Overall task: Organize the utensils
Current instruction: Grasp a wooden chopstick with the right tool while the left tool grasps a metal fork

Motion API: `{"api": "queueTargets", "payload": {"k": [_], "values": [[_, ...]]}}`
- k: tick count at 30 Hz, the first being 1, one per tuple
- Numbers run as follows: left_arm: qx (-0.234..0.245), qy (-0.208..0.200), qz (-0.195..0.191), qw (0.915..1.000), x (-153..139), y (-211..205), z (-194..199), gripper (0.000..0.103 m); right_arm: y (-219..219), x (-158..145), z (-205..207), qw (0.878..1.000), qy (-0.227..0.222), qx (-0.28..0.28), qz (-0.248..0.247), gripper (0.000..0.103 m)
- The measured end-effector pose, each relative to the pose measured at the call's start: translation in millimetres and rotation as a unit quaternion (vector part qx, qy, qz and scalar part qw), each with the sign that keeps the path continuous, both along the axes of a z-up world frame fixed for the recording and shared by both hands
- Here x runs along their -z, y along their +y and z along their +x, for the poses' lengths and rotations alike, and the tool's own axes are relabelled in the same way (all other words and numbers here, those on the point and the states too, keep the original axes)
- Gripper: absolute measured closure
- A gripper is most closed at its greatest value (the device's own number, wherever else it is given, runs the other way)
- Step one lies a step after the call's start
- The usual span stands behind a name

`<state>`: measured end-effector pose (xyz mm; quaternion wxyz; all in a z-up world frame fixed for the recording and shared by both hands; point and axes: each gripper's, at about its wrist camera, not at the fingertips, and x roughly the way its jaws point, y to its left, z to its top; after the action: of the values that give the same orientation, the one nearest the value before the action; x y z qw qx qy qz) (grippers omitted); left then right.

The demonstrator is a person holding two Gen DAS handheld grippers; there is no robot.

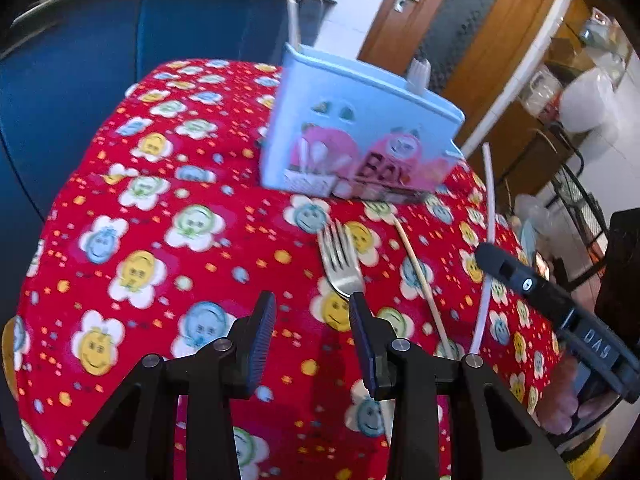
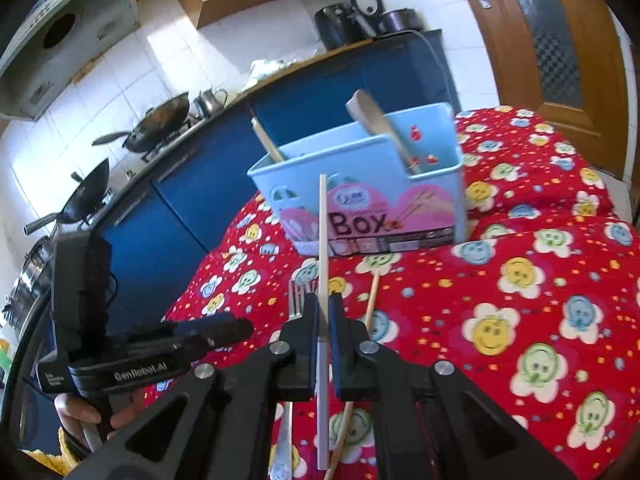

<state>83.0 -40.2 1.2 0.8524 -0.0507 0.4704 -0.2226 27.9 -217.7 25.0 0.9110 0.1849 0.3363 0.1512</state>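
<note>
My right gripper (image 2: 322,312) is pinching one thin white plastic chopstick (image 2: 322,232), its pads pressed tight on the stick, which runs straight ahead between them and points toward the box. My left gripper (image 1: 312,312) stands part-spread with nothing between its pads; the tines of one silver metal fork (image 1: 340,260) lie just ahead of its right finger on the red tablecloth printed with smiling flower faces (image 1: 160,240). One pale wooden chopstick (image 1: 420,276) lies just to the right of that fork.

Beyond both tools stands one light blue plastic utensil box (image 2: 360,200) with pink cartoon art and the word "Box" in dark letters. Two wooden handles show in it: a wooden spoon (image 2: 376,120) at the right, a wooden stick (image 2: 266,144) at the left.

The left gripper's housing reads "GenRobot.AI"; the right one's reads "DAS".
</note>
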Motion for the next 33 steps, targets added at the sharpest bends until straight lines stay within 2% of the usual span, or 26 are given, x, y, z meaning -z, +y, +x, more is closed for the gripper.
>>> {"api": "queueTargets", "payload": {"k": [13, 16, 24, 33], "values": [[0.039, 0.014, 0.056, 0.9976, 14.3, -33.7, -17.0, 0.064, -29.7, -1.2, -18.6, 0.999, -0.023, 0.026, 0.022, 0.096], [0.042, 0.007, 0.062, 0.9972, 15.2, -37.7, -17.2, 0.064, -33.8, 0.0, -20.4, 0.999, -0.025, 0.027, 0.027, 0.096], [0.043, 0.024, 0.039, 0.9980, 16.9, -38.3, -3.4, 0.064, -41.1, 1.8, -23.4, 0.998, -0.028, 0.031, 0.036, 0.096], [0.034, 0.023, 0.028, 0.9987, 17.9, -28.6, -12.7, 0.064, -47.1, 3.5, -24.4, 0.998, -0.027, 0.036, 0.040, 0.096]]}}
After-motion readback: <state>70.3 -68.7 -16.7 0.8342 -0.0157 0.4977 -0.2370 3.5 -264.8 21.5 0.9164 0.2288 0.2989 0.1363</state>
